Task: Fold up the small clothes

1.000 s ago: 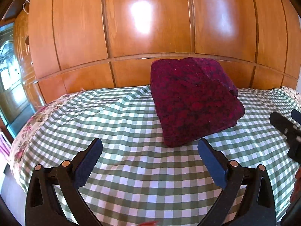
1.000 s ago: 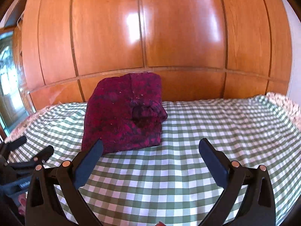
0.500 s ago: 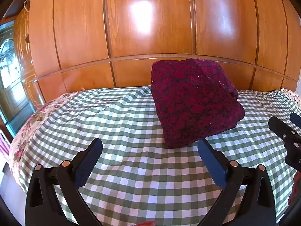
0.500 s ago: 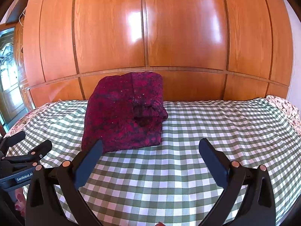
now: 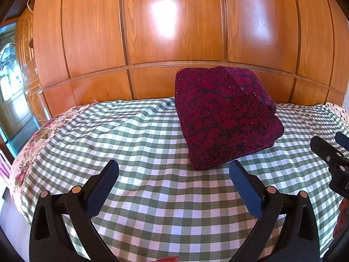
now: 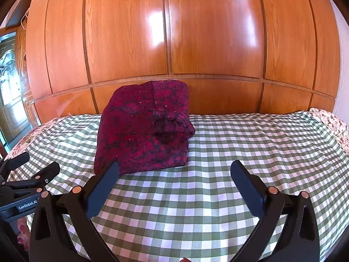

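- Bright daylight is flooding both views, glaring in white patches off the glossy wooden panels [image 5: 174, 32].
- Fisheye distortion is bowing the panel seams, with dark vignetting crowding the corners.
- Focus is staying sharp throughout.

A bed [image 5: 152, 144] carries everything, spread with a green-and-white checked sheet [image 6: 240, 152], lightly wrinkled. A floral cover, perhaps a quilt, shows at its edges [image 5: 32, 144]. A folded dark-red patterned garment [image 5: 222, 118] lies directly on the sheet, ahead of both grippers, near the wooden panelling.
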Demonstrator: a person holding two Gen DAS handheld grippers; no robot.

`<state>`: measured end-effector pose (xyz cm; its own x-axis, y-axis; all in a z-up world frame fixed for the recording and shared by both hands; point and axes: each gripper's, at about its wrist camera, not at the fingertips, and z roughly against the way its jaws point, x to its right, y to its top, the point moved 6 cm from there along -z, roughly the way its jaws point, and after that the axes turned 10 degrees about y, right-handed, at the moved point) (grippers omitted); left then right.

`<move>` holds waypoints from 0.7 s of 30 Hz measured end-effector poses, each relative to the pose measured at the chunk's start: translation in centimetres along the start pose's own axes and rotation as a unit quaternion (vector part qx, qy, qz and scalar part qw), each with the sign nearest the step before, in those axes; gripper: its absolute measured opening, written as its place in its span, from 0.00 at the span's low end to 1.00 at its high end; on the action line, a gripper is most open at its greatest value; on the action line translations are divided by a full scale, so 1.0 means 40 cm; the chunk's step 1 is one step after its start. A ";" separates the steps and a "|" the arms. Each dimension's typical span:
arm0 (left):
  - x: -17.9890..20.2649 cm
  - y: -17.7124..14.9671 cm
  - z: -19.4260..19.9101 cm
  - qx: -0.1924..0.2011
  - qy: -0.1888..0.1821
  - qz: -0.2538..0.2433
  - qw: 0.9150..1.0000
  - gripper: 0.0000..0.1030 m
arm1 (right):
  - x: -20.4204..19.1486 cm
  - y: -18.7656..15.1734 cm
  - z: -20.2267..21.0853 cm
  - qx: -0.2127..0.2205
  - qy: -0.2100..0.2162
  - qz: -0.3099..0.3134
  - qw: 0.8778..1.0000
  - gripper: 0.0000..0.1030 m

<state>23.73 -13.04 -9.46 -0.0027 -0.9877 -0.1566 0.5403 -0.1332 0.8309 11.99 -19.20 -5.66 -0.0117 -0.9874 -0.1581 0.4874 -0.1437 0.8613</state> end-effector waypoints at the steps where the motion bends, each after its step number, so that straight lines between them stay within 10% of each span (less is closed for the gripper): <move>1: 0.000 0.000 -0.001 -0.001 0.000 -0.001 1.000 0.97 | 0.000 0.000 0.000 -0.001 0.000 0.000 1.000 0.98; 21: 0.004 -0.007 -0.004 -0.007 -0.003 -0.001 1.000 0.97 | -0.004 -0.005 -0.005 -0.009 0.007 0.004 1.000 0.98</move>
<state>23.72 -13.13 -9.80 -0.0092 -0.9880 -0.1541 0.5516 -0.1335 0.8233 12.09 -19.02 -5.90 0.0039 -0.9873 -0.1586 0.5028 -0.1352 0.8537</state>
